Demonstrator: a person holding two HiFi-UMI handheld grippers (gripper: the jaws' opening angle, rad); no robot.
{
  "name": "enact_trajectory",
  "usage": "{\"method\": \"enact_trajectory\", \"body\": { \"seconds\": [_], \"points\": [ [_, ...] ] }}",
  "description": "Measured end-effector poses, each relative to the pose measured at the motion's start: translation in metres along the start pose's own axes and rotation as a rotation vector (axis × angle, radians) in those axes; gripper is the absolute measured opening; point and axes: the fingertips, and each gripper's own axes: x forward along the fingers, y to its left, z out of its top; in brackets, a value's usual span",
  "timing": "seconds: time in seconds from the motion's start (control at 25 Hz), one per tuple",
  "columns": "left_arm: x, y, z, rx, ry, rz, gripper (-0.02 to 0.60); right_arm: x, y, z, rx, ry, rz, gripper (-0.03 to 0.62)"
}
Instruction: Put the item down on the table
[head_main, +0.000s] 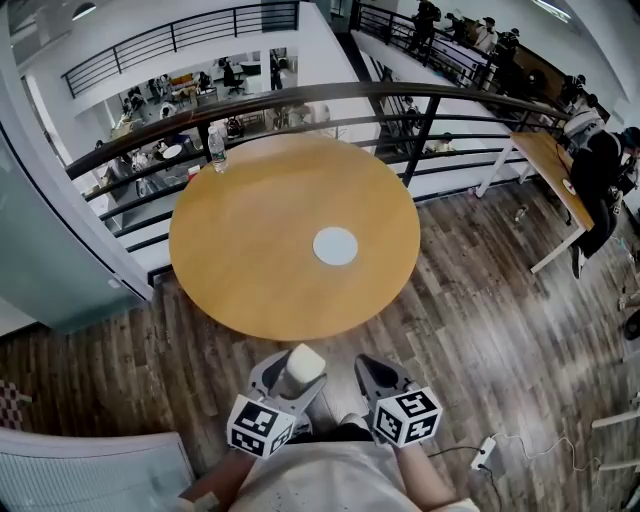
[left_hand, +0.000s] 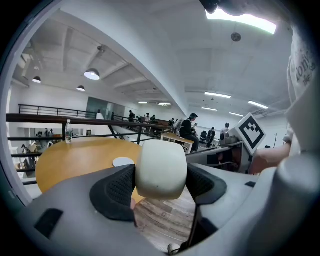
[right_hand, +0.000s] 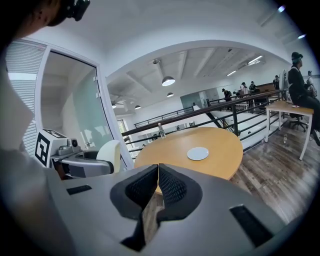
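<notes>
Head view first: at lower centre, left gripper (head_main: 296, 376) closed on a cream, rounded item (head_main: 304, 360), held up off any surface, in frame just below the near edge of the round wooden table (head_main: 250, 260). Just to its right, right gripper (head_main: 377, 373), jaws pressed together with nothing between them. On the table, a white disc (head_main: 335, 246) right of centre and a water bottle (head_main: 217, 150) at the far rim, near the dark railing (head_main: 330, 95). Wood-plank floor (head_main: 470, 330) all around. Left gripper view next: item (left_hand: 161, 170) at centre frame, pinched on both sides by the dark textured pads (left_hand: 116, 188), with tabletop (left_hand: 75, 160), disc (left_hand: 123, 161) and bottle (left_hand: 68, 131) off to the left behind it; marker cube (left_hand: 251, 131) of the other gripper at right. Right gripper view last: jaws of the right gripper (right_hand: 158, 184) shut tight at lower centre; at left, item (right_hand: 110, 154) in the left gripper (right_hand: 87, 167), apart from the table (right_hand: 215, 142) beyond, disc (right_hand: 198, 153) lying flat on it.
</notes>
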Motion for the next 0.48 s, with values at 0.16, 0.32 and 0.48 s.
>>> {"method": "enact_trajectory", "body": {
  "seconds": [0.16,0.32,0.48],
  "points": [
    [-0.005,0.004,-0.008,-0.011,0.008,-0.016,0.319,0.001,0.006,-0.004,-0.001,-0.001,-0.023,0.025],
    [-0.001,0.004,-0.011,-0.011,0.017,-0.035,0.319,0.001,-0.001,-0.012,0.031,0.009,-0.045,0.026],
    [0.008,0.014,-0.011,-0.01,0.023,-0.037,0.319,0.011,-0.009,-0.017,0.053,0.018,-0.054,0.025]
  ]
}}
